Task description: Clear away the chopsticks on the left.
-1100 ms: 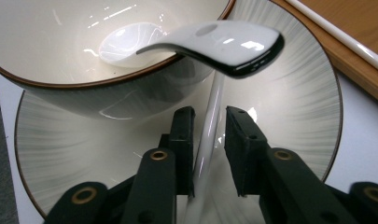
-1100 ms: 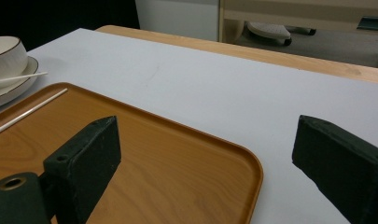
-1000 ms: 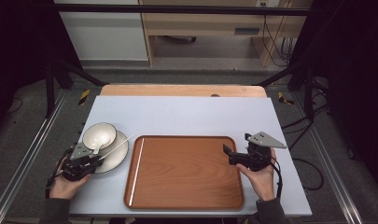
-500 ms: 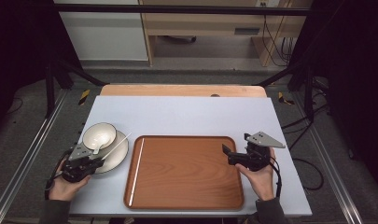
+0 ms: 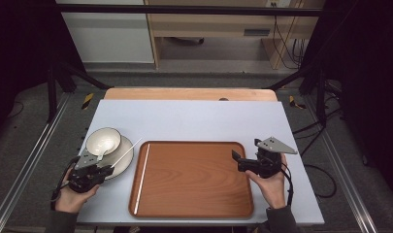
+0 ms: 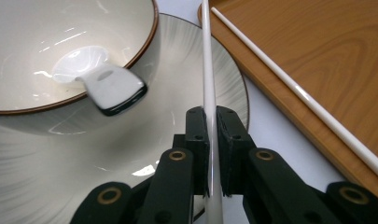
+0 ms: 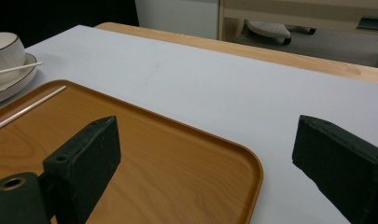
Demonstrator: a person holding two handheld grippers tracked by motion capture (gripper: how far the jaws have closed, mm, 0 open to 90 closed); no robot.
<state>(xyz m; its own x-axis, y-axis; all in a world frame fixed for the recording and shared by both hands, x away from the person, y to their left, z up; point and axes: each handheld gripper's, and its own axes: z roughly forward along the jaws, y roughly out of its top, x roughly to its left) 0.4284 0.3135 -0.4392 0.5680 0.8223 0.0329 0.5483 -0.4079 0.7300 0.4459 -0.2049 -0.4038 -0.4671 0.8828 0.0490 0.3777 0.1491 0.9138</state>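
Left gripper view: the left claw (image 6: 213, 154) pinches a white chopstick (image 6: 208, 70) whose long axis runs forward over the plate (image 6: 196, 60), beside the bowl (image 6: 46, 56). Its mate (image 5: 141, 177) lies on the tray (image 5: 194, 179) just right. The right claw (image 7: 210, 172) gapes empty.

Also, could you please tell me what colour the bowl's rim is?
Brown: a thin line edging the cream bowl, clearest in the left gripper view.

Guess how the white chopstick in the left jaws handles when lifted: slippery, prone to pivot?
Probably slippery: the chopstick looks glossy and smooth. The left gripper clamps it near one end, so the long free length may pivot or droop. Likely stiff and round, so it could roll on the plate if released.
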